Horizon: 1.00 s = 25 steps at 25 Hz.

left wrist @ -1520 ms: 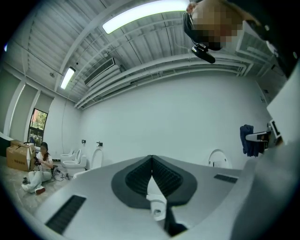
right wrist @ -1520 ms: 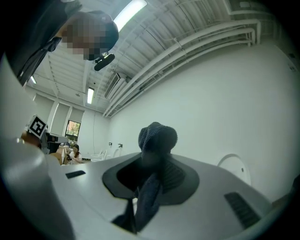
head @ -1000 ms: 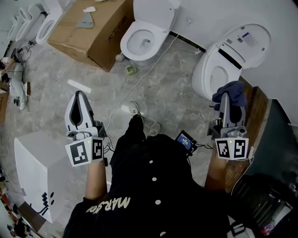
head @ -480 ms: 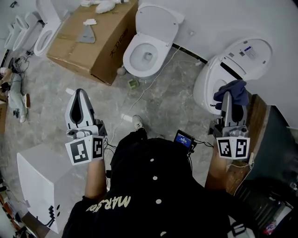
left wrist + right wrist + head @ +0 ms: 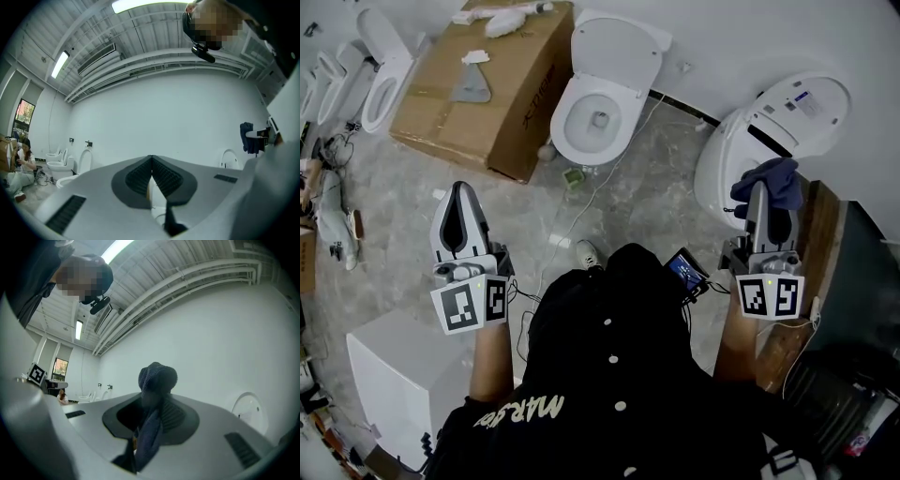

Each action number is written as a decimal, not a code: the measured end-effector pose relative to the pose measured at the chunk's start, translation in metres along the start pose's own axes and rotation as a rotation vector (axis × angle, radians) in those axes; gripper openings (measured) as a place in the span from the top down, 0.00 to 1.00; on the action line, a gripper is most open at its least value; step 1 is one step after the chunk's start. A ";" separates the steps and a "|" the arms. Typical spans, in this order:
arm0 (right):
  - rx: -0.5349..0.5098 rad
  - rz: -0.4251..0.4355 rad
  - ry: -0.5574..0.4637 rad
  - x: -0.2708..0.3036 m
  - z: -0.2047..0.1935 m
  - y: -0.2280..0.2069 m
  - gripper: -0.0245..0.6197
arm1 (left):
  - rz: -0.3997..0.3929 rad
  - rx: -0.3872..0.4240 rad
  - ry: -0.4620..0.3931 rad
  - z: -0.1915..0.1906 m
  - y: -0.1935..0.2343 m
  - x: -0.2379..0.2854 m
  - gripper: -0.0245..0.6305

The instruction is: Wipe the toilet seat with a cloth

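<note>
Clamped in the right tool (image 5: 758, 194): a dark blue cloth (image 5: 766, 180), bunched above the jaw tips and hanging down between them in the right gripper view (image 5: 157, 380). Held up by the right edge of the white toilet (image 5: 717, 173), lid raised, seat (image 5: 733, 142) exposed; cannot tell whether touching. Left tool (image 5: 461, 190) with jaws together at the tips, gripping nothing, raised over the grey floor (image 5: 506, 202), well apart from that toilet. Further off by the wall, 1 more toilet (image 5: 602, 98) beside a cardboard box (image 5: 502, 89).

"MARS…" print partly legible on black shirt (image 5: 581, 375), cardboard box (image 5: 441, 103) lettering unreadable
</note>
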State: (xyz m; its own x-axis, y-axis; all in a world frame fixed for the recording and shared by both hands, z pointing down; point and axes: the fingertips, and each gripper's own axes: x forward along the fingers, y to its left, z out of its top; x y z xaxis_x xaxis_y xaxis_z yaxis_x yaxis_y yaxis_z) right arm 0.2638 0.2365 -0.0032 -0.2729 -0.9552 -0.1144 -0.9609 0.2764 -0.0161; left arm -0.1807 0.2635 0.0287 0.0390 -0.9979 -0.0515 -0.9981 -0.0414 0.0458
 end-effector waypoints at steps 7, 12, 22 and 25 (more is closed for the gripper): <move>-0.008 -0.024 0.041 0.025 -0.014 -0.004 0.83 | -0.019 -0.016 0.040 -0.020 0.004 0.030 0.95; 0.002 -0.036 0.054 0.053 -0.028 -0.020 0.83 | -0.017 -0.016 0.050 -0.029 0.000 0.061 0.95; 0.003 0.015 0.078 0.153 -0.052 -0.061 0.83 | -0.001 -0.011 0.076 -0.040 -0.018 0.159 0.95; -0.002 0.033 0.102 0.186 -0.061 -0.076 0.83 | 0.001 -0.004 0.084 -0.041 -0.025 0.195 0.95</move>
State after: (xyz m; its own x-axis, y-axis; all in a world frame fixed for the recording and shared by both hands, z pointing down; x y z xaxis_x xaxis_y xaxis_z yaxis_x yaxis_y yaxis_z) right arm 0.2830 0.0319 0.0375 -0.3075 -0.9515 -0.0130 -0.9514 0.3077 -0.0125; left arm -0.1461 0.0683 0.0583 0.0419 -0.9986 0.0321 -0.9979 -0.0403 0.0502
